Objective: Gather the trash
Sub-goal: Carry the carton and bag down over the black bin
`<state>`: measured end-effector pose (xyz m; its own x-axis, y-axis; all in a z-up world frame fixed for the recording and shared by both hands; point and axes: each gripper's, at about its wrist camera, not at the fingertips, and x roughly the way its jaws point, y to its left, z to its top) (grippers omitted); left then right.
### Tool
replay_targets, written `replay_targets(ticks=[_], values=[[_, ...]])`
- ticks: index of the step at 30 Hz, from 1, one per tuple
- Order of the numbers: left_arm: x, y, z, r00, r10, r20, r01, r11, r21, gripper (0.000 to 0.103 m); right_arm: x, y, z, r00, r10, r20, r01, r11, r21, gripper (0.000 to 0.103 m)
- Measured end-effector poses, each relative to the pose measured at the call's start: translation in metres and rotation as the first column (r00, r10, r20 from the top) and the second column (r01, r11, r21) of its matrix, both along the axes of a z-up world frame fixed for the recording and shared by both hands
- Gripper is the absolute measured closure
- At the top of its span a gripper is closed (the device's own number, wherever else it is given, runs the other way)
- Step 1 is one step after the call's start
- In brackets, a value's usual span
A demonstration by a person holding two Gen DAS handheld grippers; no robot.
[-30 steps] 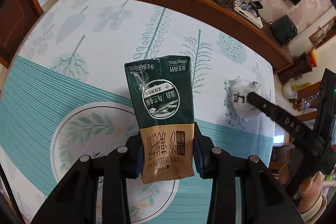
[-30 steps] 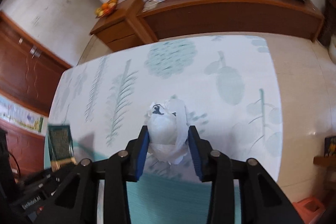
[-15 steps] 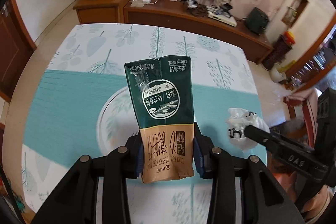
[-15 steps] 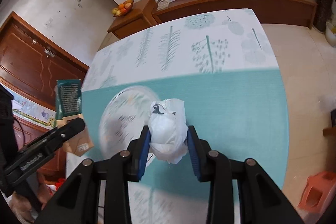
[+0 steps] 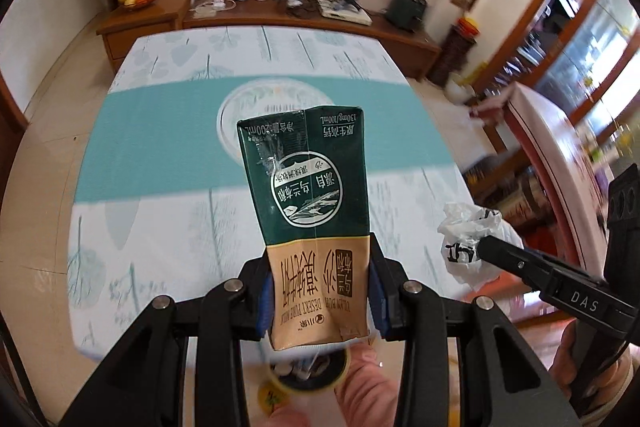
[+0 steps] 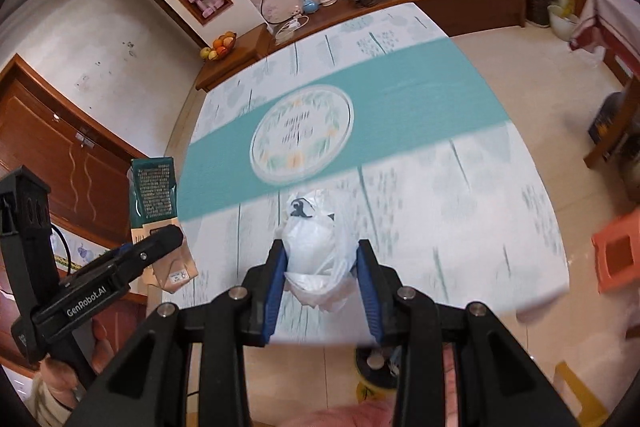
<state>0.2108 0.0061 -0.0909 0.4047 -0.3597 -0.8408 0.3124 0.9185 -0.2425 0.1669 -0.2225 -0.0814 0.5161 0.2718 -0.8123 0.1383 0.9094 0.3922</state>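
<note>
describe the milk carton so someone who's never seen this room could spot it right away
Start at the table with the teal band across its cloth. In front of its near edge, the left gripper clamps the milk carton: dark green above, tan below. The right gripper holds only a crumpled white plastic bag.

Both tongs were matte black plastic with blue ribbed pads and round silver screws. The left tongs (image 5: 320,293) carried white "GenRobot.AI" lettering, the right tongs (image 6: 320,287) "DAS". Bare skin and pink sleeves showed below.
</note>
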Motion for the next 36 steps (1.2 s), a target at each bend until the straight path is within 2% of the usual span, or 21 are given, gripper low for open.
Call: replay_targets(ticks=[4, 9, 13, 16, 20, 30, 36], values=[[-0.051, 0.020, -0.003, 0.998, -0.062, -0.002, 0.062, 0.998, 0.019, 0.066, -0.044, 0.027, 0.002, 1.000, 0.026, -0.007, -0.027, 0.997, -0.070, 0.068], [-0.087, 0.031, -0.007, 0.997, -0.080, -0.003, 0.080, 0.997, 0.003, 0.066, -0.083, 0.047, 0.000, 0.997, 0.071, -0.022, -0.073, 0.989, -0.127, 0.068], [-0.109, 0.030, -0.010, 0.995, -0.098, 0.005, 0.097, 0.995, 0.028, 0.066, -0.103, 0.055, -0.011, 0.995, 0.084, -0.047, -0.089, 0.990, -0.114, 0.068], [-0.130, 0.024, -0.012, 0.993, -0.117, 0.023, 0.116, 0.992, 0.049, 0.066, -0.119, 0.059, -0.013, 0.994, 0.097, -0.040, -0.101, 0.989, -0.112, 0.068], [-0.158, 0.013, -0.022, 0.993, -0.120, 0.007, 0.119, 0.992, 0.049, 0.066, -0.143, 0.060, -0.019, 0.993, 0.118, -0.031, -0.120, 0.987, -0.103, 0.068], [-0.230, -0.016, -0.065, 0.993, -0.113, -0.041, 0.115, 0.991, 0.063, 0.066, -0.211, 0.046, -0.057, 0.987, 0.141, -0.078, -0.146, 0.987, -0.068, 0.068], [-0.249, -0.015, -0.099, 0.990, -0.102, -0.101, 0.111, 0.991, 0.078, 0.066, -0.231, 0.037, -0.097, 0.983, 0.113, -0.143, -0.120, 0.992, -0.037, 0.068]])
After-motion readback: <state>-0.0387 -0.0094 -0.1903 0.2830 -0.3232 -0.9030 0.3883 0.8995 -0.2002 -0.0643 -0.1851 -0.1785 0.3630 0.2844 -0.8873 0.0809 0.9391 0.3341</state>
